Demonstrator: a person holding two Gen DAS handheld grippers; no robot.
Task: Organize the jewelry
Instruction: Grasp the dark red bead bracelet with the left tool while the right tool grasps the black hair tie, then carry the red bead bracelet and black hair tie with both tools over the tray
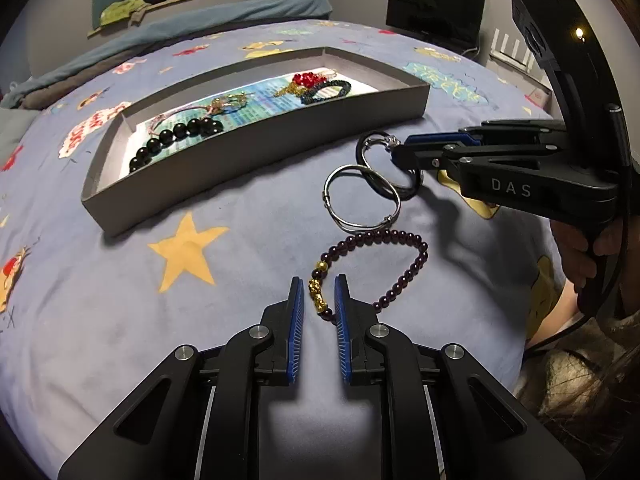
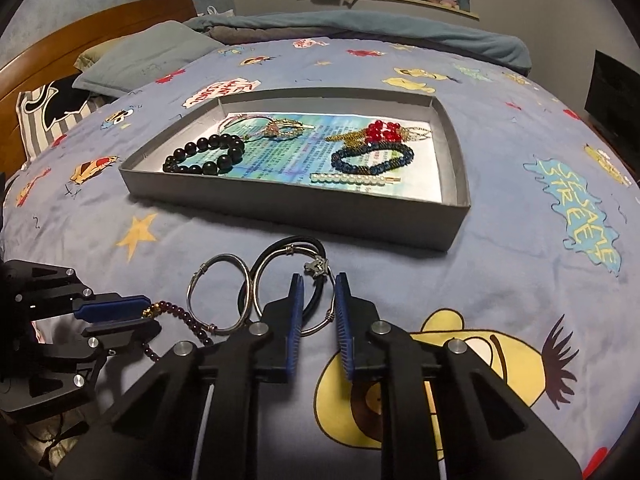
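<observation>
Bed: blue cartoon-print cover (image 1: 240, 216) with yellow stars; all the jewelry sits on it.
Tray: shallow grey box (image 1: 248, 148), paper lining, lies flat on the cover beyond both claws.
Tray contents: black bead bracelet (image 2: 206, 156) at the left, red bead cluster (image 2: 380, 130) on gold chain, dark blue bracelet (image 2: 374, 156) just under it, pearl strand (image 2: 352, 179) near the front wall, thin pinkish pieces at the back.
Loose items: purple bead bracelet (image 1: 400, 264) with gold charm beads, silver bangle (image 1: 362, 196), second silver bangle with a black cord ring (image 2: 280, 276); all on the cover in front of the tray, bangles overlapping.
Left claw (image 1: 319, 280): narrow, pads straddle the gold charm section of the purple bead bracelet; a small gap shows on each side, so contact not confirmed. Bracelet lies on the cover.
Right claw (image 2: 318, 278): narrow, fingers astride the wire of the second bangle and the cord ring beside its small metal charm; whether the pads press on it, cannot tell.
Person: a hand (image 1: 580, 256) grips the right claw's handle, hair visible at the lower right of the left view.
</observation>
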